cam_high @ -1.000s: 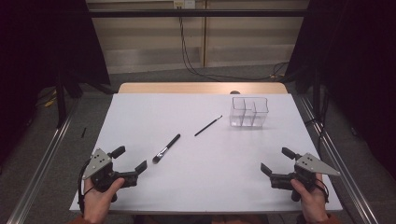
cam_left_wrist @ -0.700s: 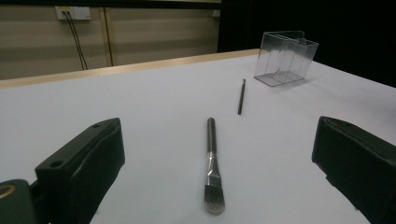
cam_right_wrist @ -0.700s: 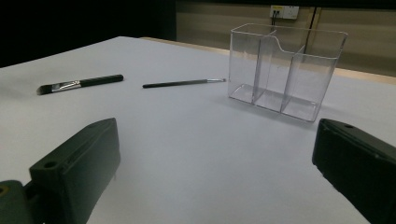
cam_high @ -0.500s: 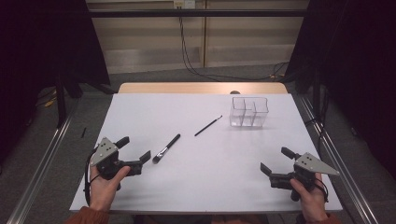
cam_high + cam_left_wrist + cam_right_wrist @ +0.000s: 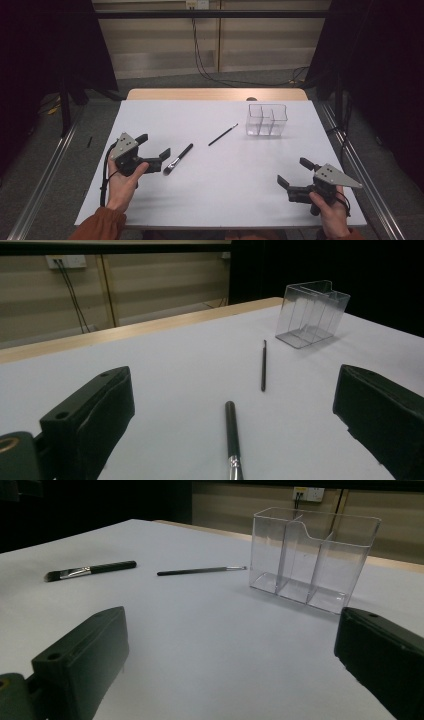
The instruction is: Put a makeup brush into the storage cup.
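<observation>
A thick black brush (image 5: pixel 178 158) with a silver ferrule lies left of centre on the white table (image 5: pixel 215 195). A thin black brush (image 5: pixel 223 135) lies farther back. A clear, empty divided organizer (image 5: pixel 266 120) stands at the back right. My left gripper (image 5: pixel 154 145) is open, and its jaws sit just left of the thick brush's bristle end without touching it. In the left gripper view the brush handle (image 5: pixel 231 432) runs between the open jaws, with the thin brush (image 5: pixel 263 365) and organizer (image 5: pixel 312 312) beyond. My right gripper (image 5: pixel 294 172) is open and holds nothing near the front right edge.
A bare wooden strip (image 5: pixel 215 94) borders the table's far edge. Metal rails (image 5: pixel 42 185) run along both sides. The right gripper view shows the organizer (image 5: pixel 312 560), the thin brush (image 5: pixel 200 571) and the thick brush (image 5: pixel 92 570) across open table.
My left gripper has moved forward and to the right, from the front left corner up to the thick brush. The right gripper has stayed in place.
</observation>
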A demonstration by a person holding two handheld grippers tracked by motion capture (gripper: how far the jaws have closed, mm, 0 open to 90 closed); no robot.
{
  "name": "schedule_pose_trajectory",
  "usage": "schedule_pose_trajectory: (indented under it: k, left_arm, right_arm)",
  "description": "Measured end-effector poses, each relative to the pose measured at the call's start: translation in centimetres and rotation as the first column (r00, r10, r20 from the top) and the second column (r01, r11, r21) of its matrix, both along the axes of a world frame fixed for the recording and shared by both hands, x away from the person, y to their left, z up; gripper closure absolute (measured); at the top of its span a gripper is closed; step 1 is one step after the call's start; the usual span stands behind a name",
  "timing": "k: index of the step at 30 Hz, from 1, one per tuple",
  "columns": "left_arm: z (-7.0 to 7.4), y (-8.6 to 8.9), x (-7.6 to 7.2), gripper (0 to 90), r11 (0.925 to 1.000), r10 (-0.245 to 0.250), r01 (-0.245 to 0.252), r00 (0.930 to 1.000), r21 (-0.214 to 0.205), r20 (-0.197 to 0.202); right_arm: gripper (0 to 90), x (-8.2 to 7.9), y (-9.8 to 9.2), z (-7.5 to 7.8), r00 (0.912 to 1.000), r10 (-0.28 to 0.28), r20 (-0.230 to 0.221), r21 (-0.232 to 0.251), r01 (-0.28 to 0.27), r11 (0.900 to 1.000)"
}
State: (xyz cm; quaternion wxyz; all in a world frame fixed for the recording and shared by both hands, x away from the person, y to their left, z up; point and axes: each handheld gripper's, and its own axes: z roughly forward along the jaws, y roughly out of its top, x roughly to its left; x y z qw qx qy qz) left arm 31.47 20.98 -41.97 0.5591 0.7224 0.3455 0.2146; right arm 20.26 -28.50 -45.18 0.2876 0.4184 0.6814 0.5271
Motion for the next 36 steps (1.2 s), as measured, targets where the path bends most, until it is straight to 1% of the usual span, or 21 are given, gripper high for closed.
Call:
schedule_pose_trajectory:
  k: [3,7,9,10,11,12,15,17,20,22,24,25,26,27,28,29,30,32,33,35,36]
  left_arm:
    - [0.2,-0.9,0.9,3.1,0.9996,-0.026,0.026,0.9996,0.012,-0.015]
    - [0.3,-1.6,1.8,3.8,0.9996,-0.018,0.019,0.9996,0.021,-0.022]
    - [0.4,-1.7,2.4,3.8,0.9990,-0.018,0.019,0.9996,0.042,-0.023]
    - [0.5,-1.8,2.7,3.8,0.9992,-0.018,0.019,0.9996,0.036,-0.023]
    - [0.6,-1.9,2.9,3.8,0.9987,-0.024,0.025,0.9993,0.044,-0.028]
    - [0.7,-2.1,3.2,3.8,0.9992,-0.025,0.026,0.9990,0.030,-0.036]
    - [1.0,-2.4,3.7,3.8,0.9969,-0.038,0.041,0.9980,0.067,-0.051]
    - [1.1,-2.7,4.0,3.8,0.9944,-0.048,0.055,0.9960,0.091,-0.076]
    - [0.9,-3.1,4.3,4.8,0.9927,-0.043,0.053,0.9951,0.109,-0.089]
    - [0.9,-3.3,4.5,5.7,0.9878,-0.048,0.065,0.9909,0.142,-0.126]
    - [0.9,-3.5,5.0,6.9,0.9777,-0.057,0.091,0.9827,0.189,-0.176]
    - [1.0,-3.6,5.1,6.9,0.9749,-0.054,0.093,0.9799,0.202,-0.192]
    - [1.0,-3.6,5.1,7.0,0.9749,-0.054,0.093,0.9799,0.202,-0.192]
    - [1.0,-3.8,5.3,7.0,0.9701,-0.048,0.095,0.9766,0.223,-0.210]
    - [1.0,-4.0,5.4,7.0,0.9680,-0.051,0.105,0.9716,0.228,-0.231]
    - [1.0,-4.1,5.5,6.9,0.9615,-0.048,0.114,0.9660,0.250,-0.254]
    - [1.0,-4.3,5.7,6.9,0.9506,-0.054,0.133,0.9608,0.281,-0.272]
    - [1.1,-4.5,6.0,7.0,0.9397,-0.038,0.135,0.9539,0.314,-0.298]
    - [1.1,-4.6,6.1,6.9,0.9411,-0.014,0.115,0.9528,0.318,-0.303]
    - [1.1,-4.7,6.1,6.5,0.9395,-0.005,0.107,0.9537,0.325,-0.301]
    - [1.2,-4.7,6.3,6.5,0.9406,-0.003,0.109,0.9491,0.321,-0.315]
  right_arm:
    - [0.4,0.1,0.0,0.0,1.0000,0.000,0.001,0.001,0.000,1.0000]
    - [0.4,0.1,0.0,0.0,1.0000,0.005,-0.001,0.002,-0.005,1.0000]
    - [0.3,0.1,0.0,0.0,1.0000,0.008,0.000,0.003,-0.008,1.0000]
    - [0.3,0.1,0.0,0.0,1.0000,0.007,-0.001,0.005,-0.007,1.0000]
    - [0.3,0.2,0.0,0.0,1.0000,0.007,0.000,0.004,-0.007,1.0000]
    - [0.3,0.2,0.0,0.0,1.0000,0.006,0.000,0.006,-0.006,1.0000]
    - [0.3,0.2,0.0,0.0,1.0000,0.010,0.001,0.005,-0.010,0.9999]
    - [0.3,0.2,0.0,-0.1,1.0000,0.008,0.000,0.006,-0.008,1.0000]
    - [0.3,0.2,-0.1,-0.1,1.0000,0.006,-0.002,0.006,-0.006,1.0000]
    - [0.3,0.2,-0.1,-0.1,1.0000,0.006,-0.001,0.005,-0.006,1.0000]
    - [0.3,0.1,-0.1,0.0,1.0000,0.006,-0.002,0.008,-0.006,0.9999]
    - [0.3,0.1,-0.1,0.0,1.0000,0.006,-0.001,0.008,-0.006,0.9999]
    - [0.3,0.1,-0.1,0.0,1.0000,0.005,-0.001,0.008,-0.005,1.0000]
    - [0.3,0.1,-0.1,0.0,1.0000,0.005,-0.001,0.008,-0.005,1.0000]
    - [0.3,0.1,0.0,0.0,1.0000,0.005,-0.002,0.008,-0.005,1.0000]
    - [0.3,0.1,0.0,0.0,1.0000,0.007,-0.002,0.007,-0.007,1.0000]
    - [0.3,0.1,0.0,0.0,1.0000,0.007,-0.003,0.006,-0.007,1.0000]
    - [0.3,0.1,0.0,0.0,0.9999,0.011,-0.003,0.001,-0.011,0.9999]
    - [0.3,0.1,0.0,0.0,0.9999,0.009,-0.005,0.006,-0.009,0.9999]
    - [0.3,0.1,0.0,0.0,0.9999,0.008,-0.006,0.006,-0.008,0.9999]
    - [0.3,0.1,0.0,0.0,0.9999,0.009,-0.006,0.006,-0.009,0.9999]
